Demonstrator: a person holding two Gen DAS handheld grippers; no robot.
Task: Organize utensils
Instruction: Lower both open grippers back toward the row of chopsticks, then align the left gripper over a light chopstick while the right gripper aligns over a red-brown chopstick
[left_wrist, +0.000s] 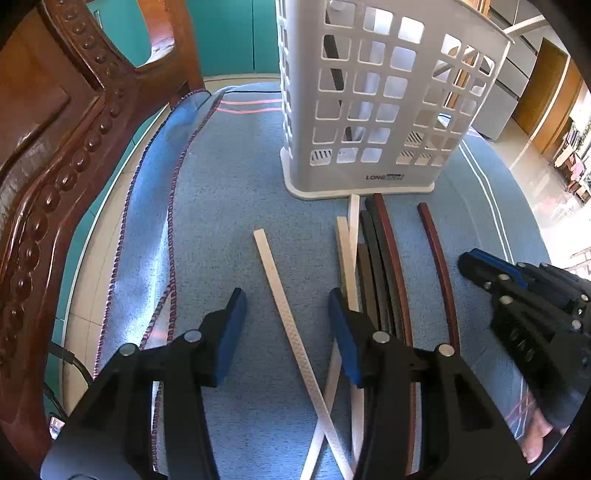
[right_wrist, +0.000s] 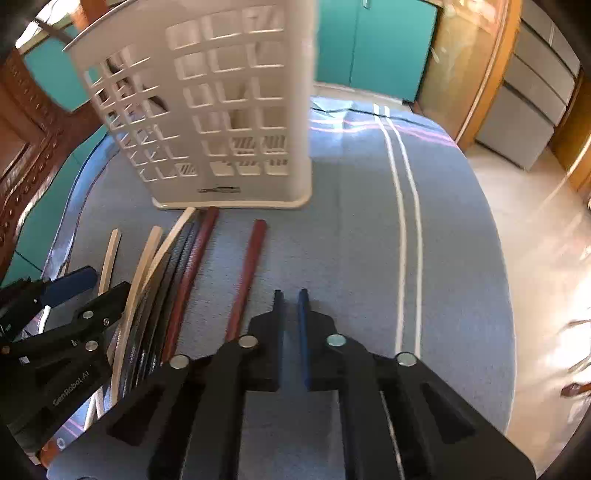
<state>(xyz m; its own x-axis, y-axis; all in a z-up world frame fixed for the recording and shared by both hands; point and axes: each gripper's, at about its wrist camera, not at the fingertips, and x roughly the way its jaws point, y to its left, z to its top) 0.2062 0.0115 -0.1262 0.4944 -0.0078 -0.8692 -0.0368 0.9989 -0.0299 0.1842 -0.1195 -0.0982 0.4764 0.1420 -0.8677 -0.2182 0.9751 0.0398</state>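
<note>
While the chopsticks lie loose on the blue cloth-covered desk (left_wrist: 229, 206) before the white perforated plastic holder (left_wrist: 373, 110), sorting has barely begun. Left hand-held gripper (left_wrist: 288, 328), jaws apart, straddles a white chopstick (left_wrist: 284, 302) and needs closing. Right hand-held gripper (right_wrist: 291, 325) is pinched together, empty beside a red-brown chopstick (right_wrist: 247, 273); only the left view shows white sticks crossing.

Two steep wrist views, shared holder (left_wrist: 373, 110)
</note>
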